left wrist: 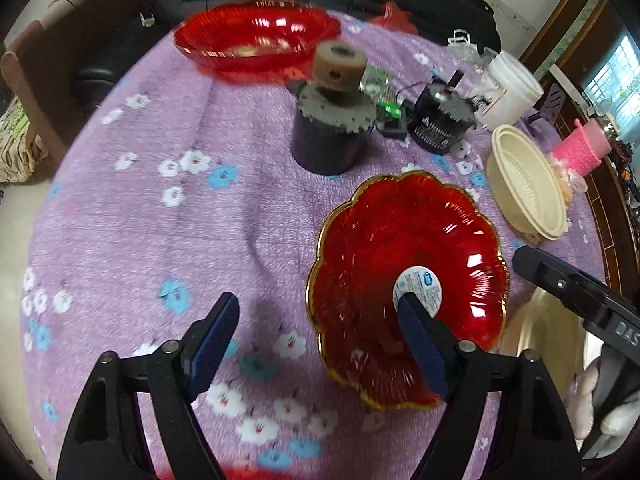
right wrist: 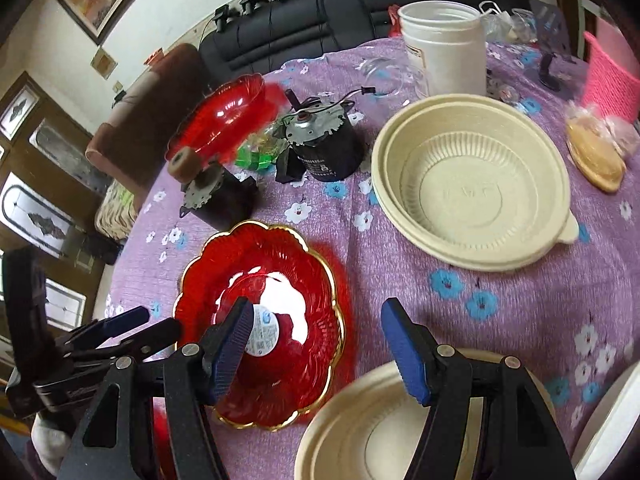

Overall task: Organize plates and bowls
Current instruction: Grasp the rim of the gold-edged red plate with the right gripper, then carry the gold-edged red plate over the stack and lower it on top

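Plainly the biggest hazard is the scalloped red glass dish with a gold rim (left wrist: 408,292), which sits on the near part of the worktop (left wrist: 160,220) between the two tools. The left gripper (left wrist: 316,340) has its jaws spread with nothing pinched; one blue ribbed pad (left wrist: 420,340) hangs over the dish's centre near the round white sticker (left wrist: 418,290), the other over bare cloth. Closing on the rim from this angle would likely tilt the dish or let slick glass slip off the pads. The right gripper (right wrist: 316,344) also stands spread and empty, straddling the dish's edge and a cream ribbed plastic bowl (right wrist: 380,432) just beside it; both tools reaching for the same dish could collide.

Soft purple fleece cloth printed with white and blue flowers covers the worktop; it is wrinkled, so a dragged dish may snag. A second cream plastic bowl (right wrist: 472,192), seemingly two nested, has a small tab handle. Farther back a wider red fluted glass bowl (left wrist: 256,36) sits close to the far edge, next to two dark cylindrical motors with toothed metal plates (left wrist: 328,128), which a swung dish could strike. A white plastic tub (right wrist: 444,48) stands behind.
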`<state>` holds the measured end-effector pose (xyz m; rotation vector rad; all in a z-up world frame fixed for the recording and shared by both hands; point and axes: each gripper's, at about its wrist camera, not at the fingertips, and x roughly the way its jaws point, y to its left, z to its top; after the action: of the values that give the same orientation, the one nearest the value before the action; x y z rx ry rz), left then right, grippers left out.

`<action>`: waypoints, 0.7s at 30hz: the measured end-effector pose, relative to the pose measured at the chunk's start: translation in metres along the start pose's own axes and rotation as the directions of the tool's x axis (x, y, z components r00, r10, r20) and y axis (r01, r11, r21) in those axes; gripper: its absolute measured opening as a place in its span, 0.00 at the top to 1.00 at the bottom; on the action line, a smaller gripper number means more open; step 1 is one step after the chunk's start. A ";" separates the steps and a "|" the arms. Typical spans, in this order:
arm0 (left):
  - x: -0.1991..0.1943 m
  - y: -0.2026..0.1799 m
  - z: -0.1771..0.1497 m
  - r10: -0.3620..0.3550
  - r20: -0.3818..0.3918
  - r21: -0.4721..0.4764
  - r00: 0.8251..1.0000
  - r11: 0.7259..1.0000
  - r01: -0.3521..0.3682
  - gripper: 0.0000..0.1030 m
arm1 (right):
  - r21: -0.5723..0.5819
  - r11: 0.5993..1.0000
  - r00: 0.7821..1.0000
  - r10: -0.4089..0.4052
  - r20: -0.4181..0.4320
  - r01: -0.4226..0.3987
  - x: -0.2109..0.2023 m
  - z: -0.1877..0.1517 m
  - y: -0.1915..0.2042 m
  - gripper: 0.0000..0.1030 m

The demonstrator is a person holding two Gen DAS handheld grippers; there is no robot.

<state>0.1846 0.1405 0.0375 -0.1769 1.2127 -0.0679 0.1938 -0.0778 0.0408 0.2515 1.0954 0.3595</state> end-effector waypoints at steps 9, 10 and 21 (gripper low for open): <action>0.026 -0.008 0.004 -0.006 -0.067 0.033 0.998 0.999 0.008 0.54 | -0.133 0.988 0.985 -0.103 -0.140 0.084 0.039 0.005 0.016 0.63; 0.026 -0.010 0.004 -0.010 -0.066 0.035 0.998 0.999 0.012 0.61 | -0.146 0.986 0.983 -0.103 -0.152 0.081 0.043 0.004 0.018 0.69; -0.019 0.008 -0.004 -0.045 0.006 -0.038 0.999 0.998 0.045 0.64 | -0.168 0.984 0.998 -0.061 -0.027 0.056 0.005 -0.006 0.041 0.81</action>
<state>0.1741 0.1511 0.0519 -0.2377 1.2058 -0.0835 0.1839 -0.0375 0.0490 0.0651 1.0956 0.4016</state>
